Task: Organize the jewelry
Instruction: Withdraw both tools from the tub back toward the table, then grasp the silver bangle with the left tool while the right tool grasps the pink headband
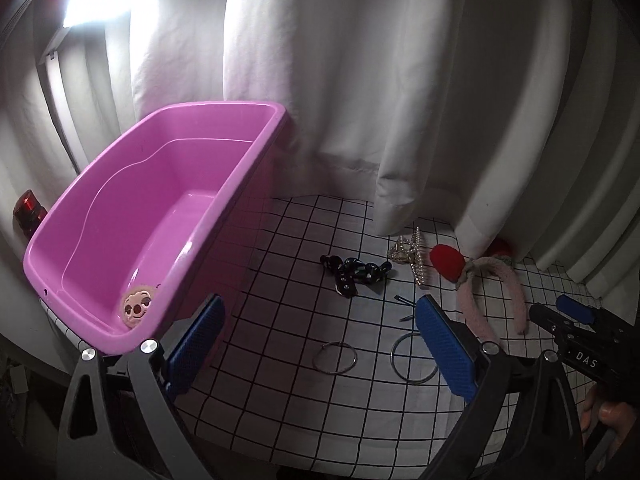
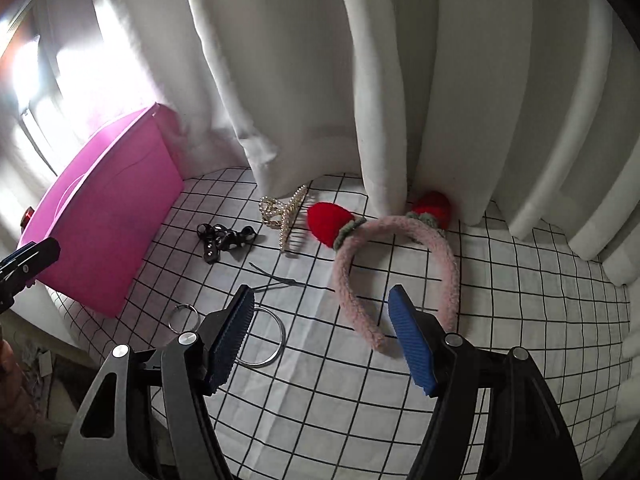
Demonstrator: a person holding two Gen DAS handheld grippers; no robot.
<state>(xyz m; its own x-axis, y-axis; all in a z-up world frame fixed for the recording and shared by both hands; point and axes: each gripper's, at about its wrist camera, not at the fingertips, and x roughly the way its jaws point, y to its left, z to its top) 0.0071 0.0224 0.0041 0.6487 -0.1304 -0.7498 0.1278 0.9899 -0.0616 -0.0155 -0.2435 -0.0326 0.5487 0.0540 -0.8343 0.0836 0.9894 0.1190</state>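
Note:
My left gripper [image 1: 320, 300] hangs open and empty over the checked cloth [image 1: 280, 392], beside a pink tub [image 1: 160, 216] with a small pink face charm [image 1: 138, 309] inside. Below it lie a small ring [image 1: 335, 357] and a large ring [image 1: 412, 360]. My right gripper [image 2: 322, 292] is open too, with nothing between its pads, just above one end of a fluffy pink headband [image 2: 344, 280] with red strawberries. Farther back on the cloth lie a pearl claw clip [image 2: 286, 216], a black hair tie [image 2: 224, 240] and thin dark hairpins [image 2: 276, 280].
White curtains [image 2: 400, 80] hang along the back and right of the cloth, touching the headband's strawberries. A red object [image 1: 28, 212] sits behind the tub at the far left. The table's left edge drops off near the tub [image 2: 108, 232].

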